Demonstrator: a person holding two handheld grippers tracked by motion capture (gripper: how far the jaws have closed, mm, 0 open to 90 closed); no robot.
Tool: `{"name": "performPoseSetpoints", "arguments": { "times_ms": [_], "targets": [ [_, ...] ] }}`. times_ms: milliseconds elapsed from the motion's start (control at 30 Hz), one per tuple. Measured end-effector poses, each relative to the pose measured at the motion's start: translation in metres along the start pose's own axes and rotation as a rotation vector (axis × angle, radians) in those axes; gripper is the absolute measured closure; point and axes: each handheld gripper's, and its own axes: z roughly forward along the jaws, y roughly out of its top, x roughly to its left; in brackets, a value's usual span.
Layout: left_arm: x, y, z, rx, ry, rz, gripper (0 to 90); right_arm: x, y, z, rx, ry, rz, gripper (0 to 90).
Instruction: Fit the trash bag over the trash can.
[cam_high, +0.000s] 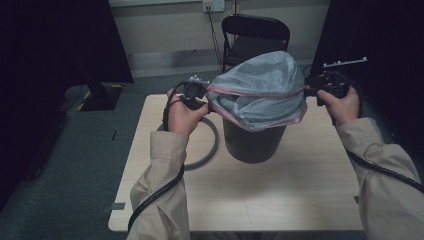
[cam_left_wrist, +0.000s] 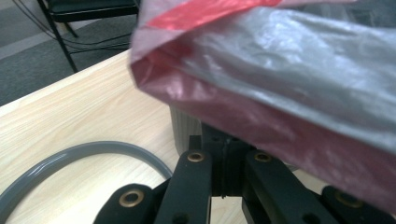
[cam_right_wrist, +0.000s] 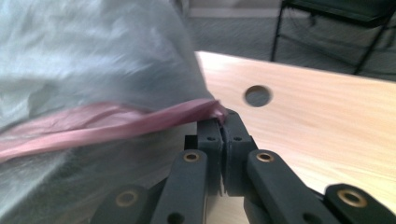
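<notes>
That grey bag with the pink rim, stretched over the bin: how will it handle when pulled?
Probably floppy: the bag billows and wrinkles above the bin. Likely very light and thin, since light shows through it. Its pink rim is drawn taut between the left gripper and right gripper, both shut on it, so it may stretch, tear or slip out.

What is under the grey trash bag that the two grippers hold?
Under the grey trash bag, stretched between the left gripper and right gripper, stands a dark bin on the wooden table. The bag covers the bin's rim and inside, so its contents cannot be seen.
</notes>
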Motion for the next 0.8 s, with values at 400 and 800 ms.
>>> {"name": "performPoseSetpoints", "arguments": {
  "times_ms": [400,800],
  "targets": [
    [-0.014,-0.013,0.007,0.009,-0.054,0.023,90.0,0.017,-0.022,0.002,0.128,0.08,-0.104,90.0],
    [-0.015,-0.022,-0.011,0.006,0.059,0.03,90.0,0.018,-0.048,-0.033,0.096,-0.011,-0.136,69.9]
  ]
}}
